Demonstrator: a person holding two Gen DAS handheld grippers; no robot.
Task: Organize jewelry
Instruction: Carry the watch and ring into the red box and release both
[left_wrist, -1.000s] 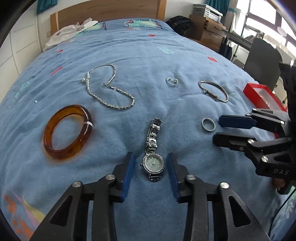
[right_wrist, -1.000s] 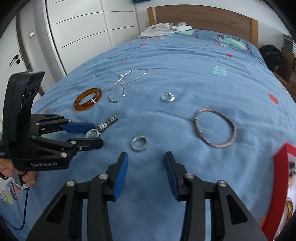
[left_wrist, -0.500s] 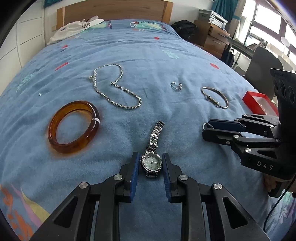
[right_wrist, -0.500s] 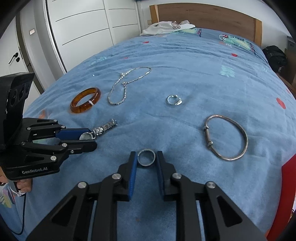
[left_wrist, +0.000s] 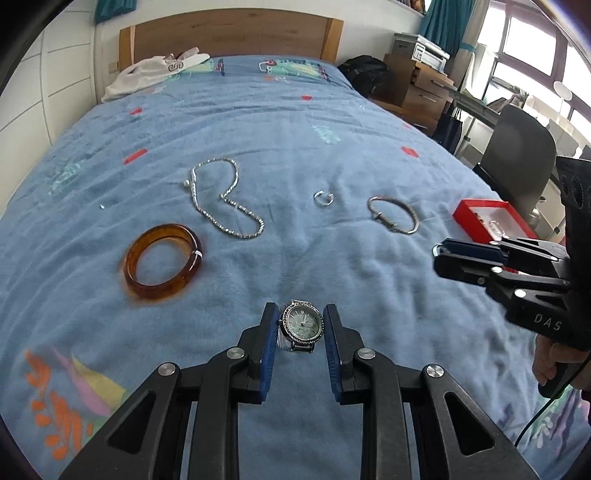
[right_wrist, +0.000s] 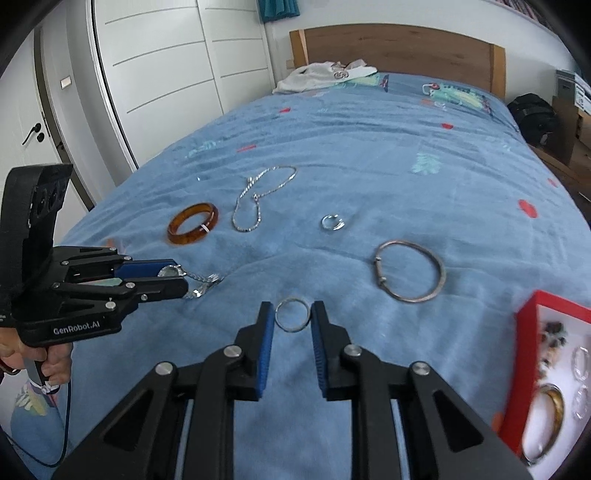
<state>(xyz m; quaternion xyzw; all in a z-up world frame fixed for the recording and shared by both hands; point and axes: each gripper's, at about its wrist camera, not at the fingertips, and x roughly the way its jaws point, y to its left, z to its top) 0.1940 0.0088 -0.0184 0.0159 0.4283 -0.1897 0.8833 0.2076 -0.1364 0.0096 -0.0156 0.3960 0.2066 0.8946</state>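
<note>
A silver wristwatch (left_wrist: 302, 325) hangs off the blue bedspread with my left gripper (left_wrist: 301, 312) shut on its round case. From the right wrist view, its strap (right_wrist: 201, 286) dangles below that gripper (right_wrist: 181, 277). My right gripper (right_wrist: 293, 306) is shut on a plain silver ring (right_wrist: 291, 329), also held above the bed. It shows at the right of the left wrist view as well (left_wrist: 437, 256). An amber bangle (left_wrist: 159, 291), a silver chain necklace (left_wrist: 207, 216), a small open ring (left_wrist: 318, 197) and a thin silver bangle (left_wrist: 384, 221) lie on the bedspread farther off.
A red jewelry box (right_wrist: 524, 354) stands open at the right bed edge, with rings and a bangle inside. A white garment (left_wrist: 147, 72) lies by the wooden headboard. A chair and desk (left_wrist: 517, 155) stand right of the bed; white wardrobe doors (right_wrist: 166, 74) stand left.
Both grippers went from open on the bed to shut, the left on the watch, the right on the ring. Both then rose, lifting their pieces off the bedspread.
</note>
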